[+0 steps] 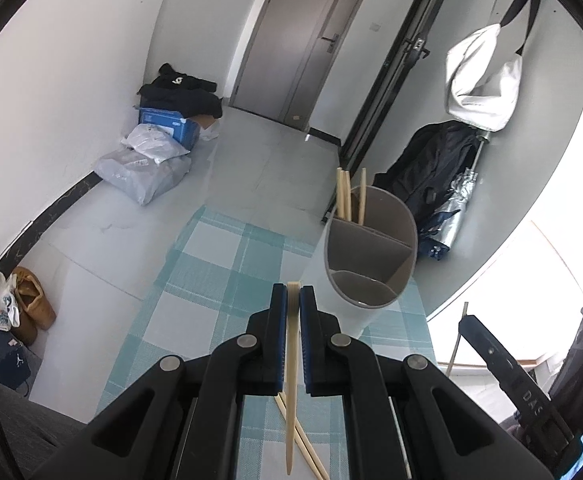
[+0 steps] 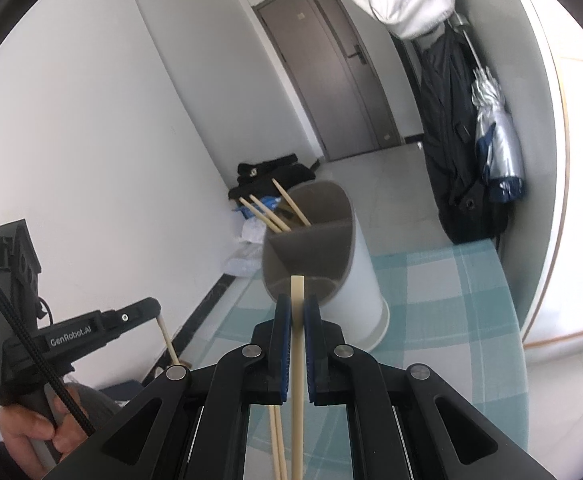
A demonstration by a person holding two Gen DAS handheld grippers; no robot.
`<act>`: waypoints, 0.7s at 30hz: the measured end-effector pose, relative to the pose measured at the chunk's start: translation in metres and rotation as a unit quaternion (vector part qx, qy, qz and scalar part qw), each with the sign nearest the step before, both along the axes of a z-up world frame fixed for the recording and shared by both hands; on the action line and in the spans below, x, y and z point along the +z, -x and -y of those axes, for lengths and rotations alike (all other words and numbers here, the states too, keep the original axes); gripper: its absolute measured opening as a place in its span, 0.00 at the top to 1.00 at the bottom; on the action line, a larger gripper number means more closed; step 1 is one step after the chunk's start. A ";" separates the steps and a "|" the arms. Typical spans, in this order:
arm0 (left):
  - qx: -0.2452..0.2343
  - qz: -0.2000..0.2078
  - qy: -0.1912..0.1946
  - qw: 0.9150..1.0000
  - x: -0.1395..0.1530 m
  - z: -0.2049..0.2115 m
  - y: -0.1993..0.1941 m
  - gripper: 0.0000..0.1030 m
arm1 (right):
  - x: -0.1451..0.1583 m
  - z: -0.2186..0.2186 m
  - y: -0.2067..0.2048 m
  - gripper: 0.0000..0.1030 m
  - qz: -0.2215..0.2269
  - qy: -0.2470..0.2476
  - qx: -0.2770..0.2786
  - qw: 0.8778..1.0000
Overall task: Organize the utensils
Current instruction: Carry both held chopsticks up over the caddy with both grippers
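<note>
My left gripper [image 1: 292,292] is shut on a pale wooden chopstick [image 1: 290,380] that runs back between the pads and hangs over the checked teal mat [image 1: 211,280]. A white utensil holder [image 1: 411,220] with grey dividers stands just ahead to the right, with several chopsticks [image 1: 347,196] upright in its far compartment. In the right wrist view my right gripper [image 2: 297,300] is shut on another chopstick [image 2: 297,360], whose tip reaches the holder [image 2: 363,280]. The left gripper [image 2: 153,308] appears at the left with its chopstick [image 2: 167,340]. Loose chopsticks [image 1: 307,448] lie on the mat.
The mat ends at the table edge, with tiled floor beyond. Plastic bags and a blue box [image 1: 163,128] sit by the wall near a grey door [image 1: 303,40]. A dark coat and a silver umbrella [image 2: 495,136] hang at the right. A hand [image 2: 23,428] grips the left tool.
</note>
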State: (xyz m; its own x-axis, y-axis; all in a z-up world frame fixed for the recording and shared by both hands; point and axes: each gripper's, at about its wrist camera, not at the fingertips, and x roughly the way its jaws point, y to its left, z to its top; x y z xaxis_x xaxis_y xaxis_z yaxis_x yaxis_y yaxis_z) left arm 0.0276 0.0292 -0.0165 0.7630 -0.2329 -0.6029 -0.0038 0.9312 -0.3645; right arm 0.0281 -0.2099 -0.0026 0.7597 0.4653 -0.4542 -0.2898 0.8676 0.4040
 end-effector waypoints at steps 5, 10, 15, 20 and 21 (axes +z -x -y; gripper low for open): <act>-0.013 0.011 0.001 1.000 0.012 0.001 0.005 0.97 | 0.012 -0.002 0.002 0.95 0.016 -0.001 -0.005 1.000; -0.025 0.024 0.006 0.999 0.024 0.002 0.007 0.97 | 0.024 0.001 0.003 0.95 0.030 -0.012 -0.008 0.999; -0.038 0.037 0.015 0.998 0.040 0.006 0.004 0.97 | 0.041 0.000 0.002 0.95 0.055 -0.011 -0.005 0.998; -0.047 0.048 0.030 0.997 0.059 0.009 -0.007 0.97 | 0.061 -0.001 -0.004 0.95 0.083 -0.012 0.001 0.996; -0.048 0.050 0.034 0.997 0.063 0.009 -0.009 0.97 | 0.064 -0.001 -0.006 0.95 0.087 -0.012 0.002 0.996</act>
